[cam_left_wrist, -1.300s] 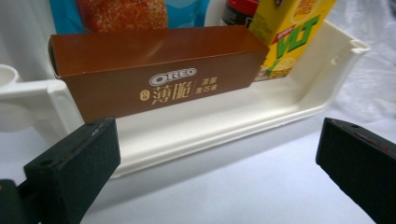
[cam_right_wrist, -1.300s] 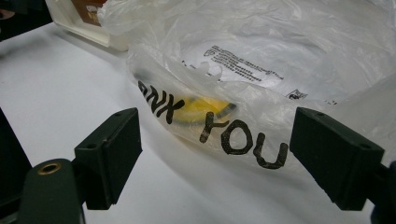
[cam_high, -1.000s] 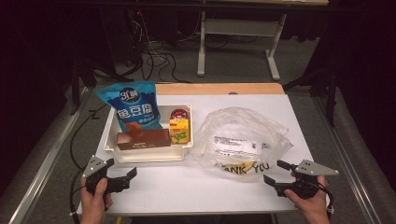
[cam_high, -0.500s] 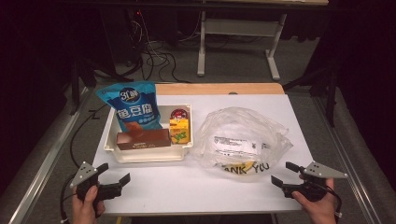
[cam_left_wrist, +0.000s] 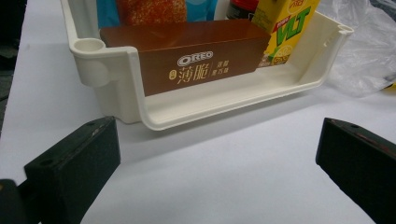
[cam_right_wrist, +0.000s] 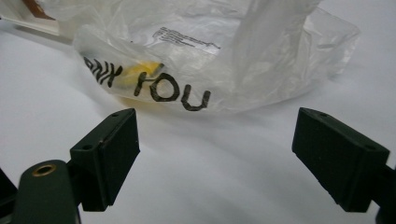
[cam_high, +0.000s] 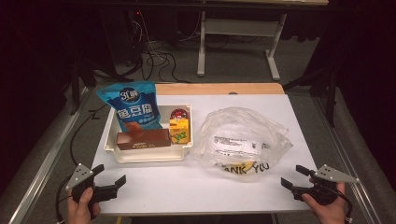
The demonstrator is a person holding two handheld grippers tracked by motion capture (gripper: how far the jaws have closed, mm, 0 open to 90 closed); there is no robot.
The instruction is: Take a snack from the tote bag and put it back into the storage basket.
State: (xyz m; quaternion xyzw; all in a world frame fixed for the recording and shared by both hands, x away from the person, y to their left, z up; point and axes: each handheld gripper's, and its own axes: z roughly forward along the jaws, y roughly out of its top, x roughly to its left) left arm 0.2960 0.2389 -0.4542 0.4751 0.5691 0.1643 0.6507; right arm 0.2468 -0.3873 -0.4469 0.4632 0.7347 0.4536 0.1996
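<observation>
On the table point(cam_high: 187, 186), taking its middle as the clock's centre and twelve o'clock as the far edge, the tray point(cam_high: 110, 140) sits at about ten o'clock and the plastic bag point(cam_high: 243, 140) at about two, just beside each other. In the tray, the Oreo box point(cam_high: 143, 138) lies along the near wall; the snack bag point(cam_high: 134, 108) leans behind it, at the box's twelve o'clock. The drink carton point(cam_high: 179, 129) stands at the box's three o'clock, with a small cup point(cam_high: 178, 113) behind it. The left gripper point(cam_high: 112, 179) sits at seven o'clock, the right gripper point(cam_high: 293, 177) at five, well apart, both near the table's near edge.
</observation>
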